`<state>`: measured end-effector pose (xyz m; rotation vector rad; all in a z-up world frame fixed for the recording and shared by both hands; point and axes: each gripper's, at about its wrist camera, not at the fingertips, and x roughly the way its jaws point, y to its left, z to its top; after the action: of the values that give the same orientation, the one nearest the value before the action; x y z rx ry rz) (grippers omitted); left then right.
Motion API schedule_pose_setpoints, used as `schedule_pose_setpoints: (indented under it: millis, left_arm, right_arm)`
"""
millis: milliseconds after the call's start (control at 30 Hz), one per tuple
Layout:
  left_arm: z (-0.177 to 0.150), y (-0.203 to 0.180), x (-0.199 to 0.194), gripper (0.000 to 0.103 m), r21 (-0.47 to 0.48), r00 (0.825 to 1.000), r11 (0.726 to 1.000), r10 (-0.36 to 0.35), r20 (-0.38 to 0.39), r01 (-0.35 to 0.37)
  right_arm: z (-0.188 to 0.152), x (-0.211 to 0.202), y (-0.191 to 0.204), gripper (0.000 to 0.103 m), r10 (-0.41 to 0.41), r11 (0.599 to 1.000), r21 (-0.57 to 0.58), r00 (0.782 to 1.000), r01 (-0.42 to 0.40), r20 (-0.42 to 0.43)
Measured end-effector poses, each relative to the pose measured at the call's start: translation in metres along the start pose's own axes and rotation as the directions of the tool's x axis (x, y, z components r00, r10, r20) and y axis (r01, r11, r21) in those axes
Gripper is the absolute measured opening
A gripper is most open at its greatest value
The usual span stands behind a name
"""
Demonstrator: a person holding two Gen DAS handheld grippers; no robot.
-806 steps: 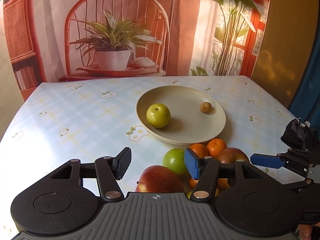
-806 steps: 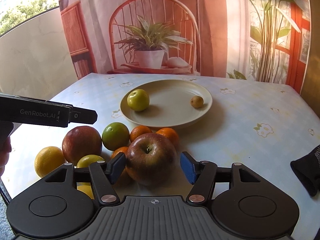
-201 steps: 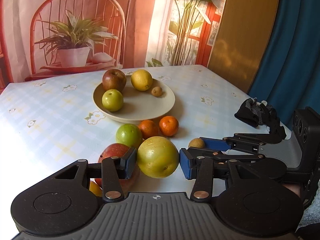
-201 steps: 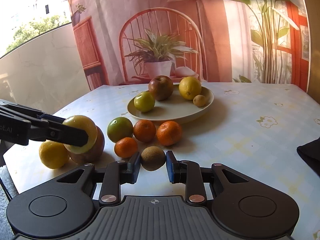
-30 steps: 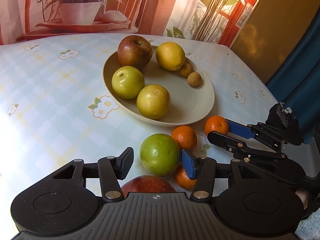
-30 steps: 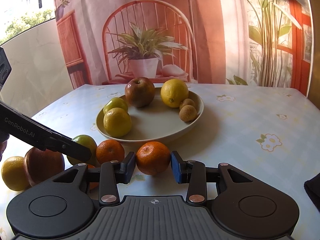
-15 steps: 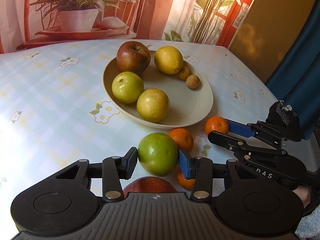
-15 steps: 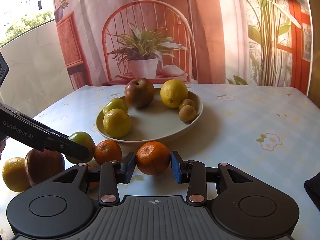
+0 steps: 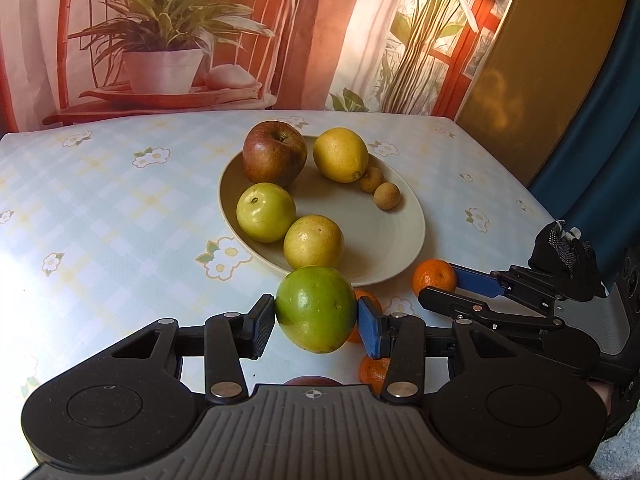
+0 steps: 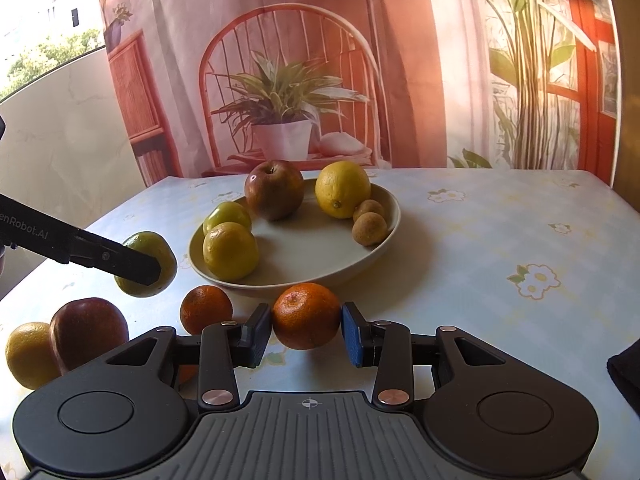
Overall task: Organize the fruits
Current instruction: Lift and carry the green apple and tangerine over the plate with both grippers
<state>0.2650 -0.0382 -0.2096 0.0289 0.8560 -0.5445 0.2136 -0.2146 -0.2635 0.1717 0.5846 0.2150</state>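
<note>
The left gripper (image 9: 316, 322) has its pads pressed against both sides of a green apple (image 9: 315, 309), which hangs clear of the tabletop (image 9: 100, 208) just short of the near rim of the beige plate (image 9: 404, 236). From the right wrist view that same apple floats above the cloth, left of the plate.

The right gripper (image 10: 306, 330) is closed on a mandarin (image 10: 307, 315), its pads touching the fruit on each side, right beside the plate's front edge; I cannot tell whether the fruit rests on the cloth or is lifted.

On the plate sit a red apple (image 9: 275, 153) and a lemon (image 9: 340, 154) at the back, two small brown longans (image 9: 380, 191) touching each other beside the lemon, a yellow-green apple (image 9: 266, 212) and a yellowish round fruit (image 9: 314, 241) near the front.

Off the plate, another mandarin (image 10: 206, 309) lies on the flowered tablecloth left of the held one. Further left a second red apple (image 10: 89, 330) leans against a yellow citrus (image 10: 28, 354).
</note>
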Motion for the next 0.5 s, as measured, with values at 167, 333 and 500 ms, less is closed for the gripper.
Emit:
schedule_pose_setpoints:
  millis: [167, 333, 500]
  left_arm:
    - [0.003, 0.001, -0.004, 0.047, -0.004, 1.000, 1.000, -0.004, 0.017, 0.004]
    - [0.012, 0.000, -0.009, 0.047, 0.001, 0.999, 1.000, -0.004, 0.040, 0.004]
    - [0.026, -0.005, -0.011, 0.047, 0.019, 0.998, 1.000, -0.006, 0.065, 0.005]
  right_arm:
    - [0.000, 0.000, 0.000, 0.035, 0.000, 1.000, 0.003, 1.000, 0.000, 0.004]
    - [0.002, -0.001, -0.003, 0.035, 0.011, 0.999, 0.034, 1.000, -0.011, -0.004]
    - [0.014, 0.001, -0.005, 0.035, 0.043, 0.998, 0.047, 0.999, -0.041, -0.024]
